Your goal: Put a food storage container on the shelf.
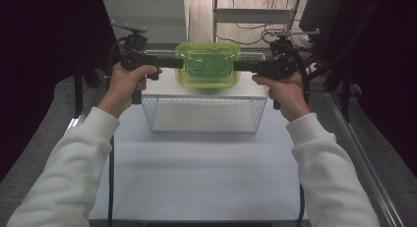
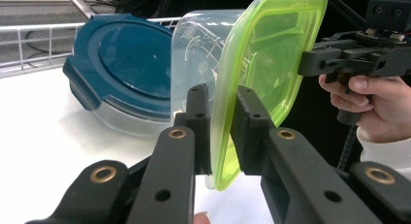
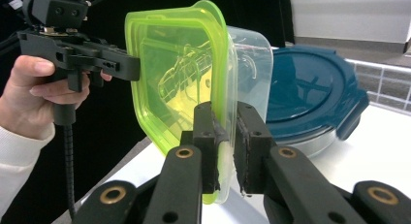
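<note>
A clear plastic container with a lime-green lid (image 1: 208,64) hangs in the air above the white shelf, held from both sides. My left gripper (image 1: 180,63) is shut on its left rim, and my right gripper (image 1: 237,66) is shut on its right rim. In the left gripper view the green lid (image 2: 264,64) stands on edge between my black jaws (image 2: 219,132), with the clear tub (image 2: 198,59) behind it. In the right gripper view my jaws (image 3: 226,146) pinch the lid's edge (image 3: 184,69) and the tub's rim (image 3: 252,69).
A round container with a dark blue lid (image 2: 123,64) (image 3: 305,93) rests on the white shelf (image 1: 206,89). A wire basket (image 1: 204,114) stands below the shelf on the white table (image 1: 196,173). Dark curtains flank both sides.
</note>
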Action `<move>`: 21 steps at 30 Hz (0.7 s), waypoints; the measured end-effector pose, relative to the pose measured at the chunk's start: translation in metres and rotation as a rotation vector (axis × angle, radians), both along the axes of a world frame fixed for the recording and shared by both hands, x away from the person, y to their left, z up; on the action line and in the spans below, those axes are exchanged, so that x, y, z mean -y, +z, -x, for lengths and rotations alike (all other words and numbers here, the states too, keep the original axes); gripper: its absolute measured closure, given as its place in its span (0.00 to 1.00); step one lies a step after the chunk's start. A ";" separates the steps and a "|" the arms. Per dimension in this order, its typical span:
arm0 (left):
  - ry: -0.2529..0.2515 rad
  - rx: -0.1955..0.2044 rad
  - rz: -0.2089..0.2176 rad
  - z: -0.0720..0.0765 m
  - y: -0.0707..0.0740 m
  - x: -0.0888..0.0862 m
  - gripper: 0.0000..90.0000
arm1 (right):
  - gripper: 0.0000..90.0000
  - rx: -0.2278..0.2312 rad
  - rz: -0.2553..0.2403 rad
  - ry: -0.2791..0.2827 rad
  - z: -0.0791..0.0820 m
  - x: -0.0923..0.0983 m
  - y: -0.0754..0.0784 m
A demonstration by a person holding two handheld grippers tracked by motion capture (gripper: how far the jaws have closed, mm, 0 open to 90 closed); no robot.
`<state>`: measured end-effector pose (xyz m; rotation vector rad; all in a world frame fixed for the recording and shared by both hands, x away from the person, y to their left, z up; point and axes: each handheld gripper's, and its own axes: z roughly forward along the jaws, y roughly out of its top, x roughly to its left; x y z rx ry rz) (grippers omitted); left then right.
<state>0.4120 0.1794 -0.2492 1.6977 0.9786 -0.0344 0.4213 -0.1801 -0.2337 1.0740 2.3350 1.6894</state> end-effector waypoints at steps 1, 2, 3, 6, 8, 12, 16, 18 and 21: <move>-0.002 -0.002 -0.003 -0.002 0.001 0.000 0.89 | 0.89 -0.010 -0.010 0.000 -0.003 0.000 0.001; 0.000 -0.001 -0.004 -0.003 0.001 0.000 0.89 | 0.89 -0.013 -0.015 -0.002 -0.006 0.000 0.002; 0.001 -0.004 -0.003 -0.006 0.001 -0.001 0.89 | 0.89 -0.012 -0.017 -0.002 -0.008 0.000 0.003; 0.010 -0.017 0.007 -0.015 0.001 -0.002 0.89 | 0.89 -0.023 -0.021 -0.001 -0.014 -0.001 0.005; 0.012 -0.026 0.014 -0.021 0.001 -0.002 0.89 | 0.89 -0.046 -0.019 -0.006 -0.022 -0.002 0.006; 0.017 -0.047 0.028 -0.032 0.001 -0.002 0.89 | 0.89 -0.069 -0.025 -0.010 -0.033 -0.002 0.006; 0.027 -0.070 0.030 -0.042 0.000 -0.002 0.89 | 0.89 -0.088 -0.028 -0.015 -0.041 -0.003 0.005; 0.028 -0.078 0.031 -0.046 -0.002 -0.003 0.89 | 0.89 -0.106 -0.031 -0.018 -0.048 -0.004 0.003; 0.032 -0.102 0.030 -0.054 -0.009 -0.003 0.89 | 0.89 -0.128 -0.028 -0.029 -0.053 -0.005 0.000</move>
